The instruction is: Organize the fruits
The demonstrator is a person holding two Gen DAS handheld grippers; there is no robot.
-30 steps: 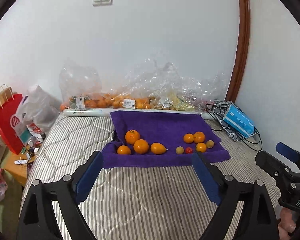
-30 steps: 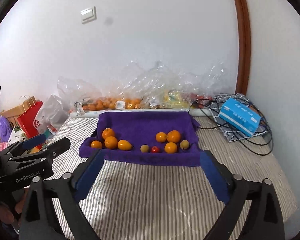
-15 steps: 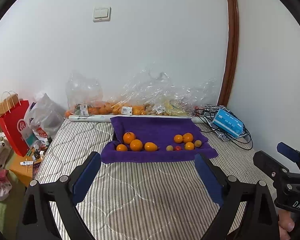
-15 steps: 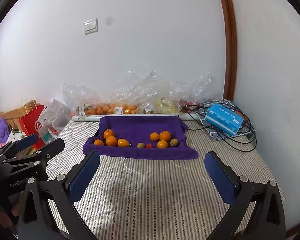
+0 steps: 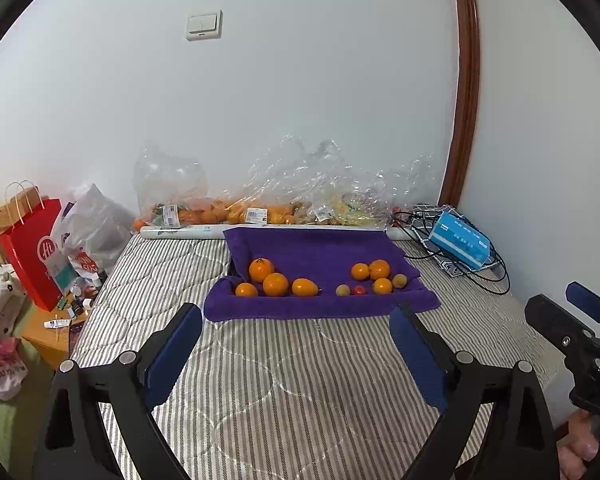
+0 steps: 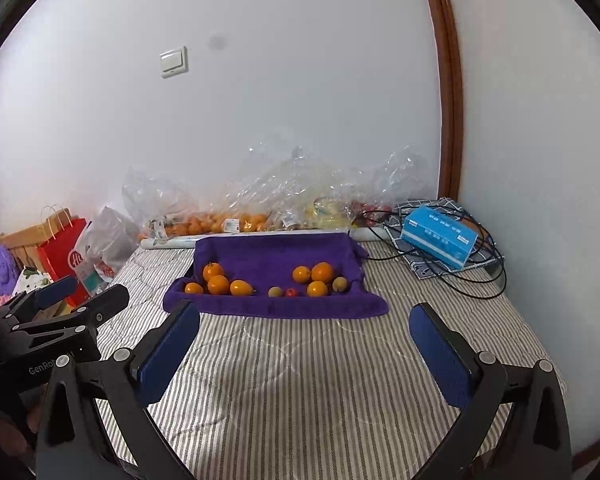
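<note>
Left gripper: nearest the camera, jaws spread wide with nothing between them, held above the striped bed, short of the towel.
Right gripper: likewise gaping and empty, level with the other and also short of the towel.
Bed: grey striped quilted cover, bare between the grippers and the towel's front edge.
Purple towel: spread on the bed toward the far end, its back edge turned up, carrying all the loose fruit.
Left cluster: four orange fruits close together, one elongated, at the towel's left.
Right cluster: three smaller orange fruits, two yellowish-green round ones and a small red fruit, at the towel's right, well apart from the left cluster.
Bagged fruit: more oranges in clear plastic along the wall, behind the towel.
Blue box: lies on cables at the far right, off the towel.
Step in hand: both grippers hang back with nothing gripped. Two loose groups by size would fit a sort nearly finished, or one with the mixed right cluster yet to be separated; I cannot tell which.
Next move: any pick calls for reaching forward over the towel's front edge and closing gently, since the small round fruits would roll or bruise easily.
</note>
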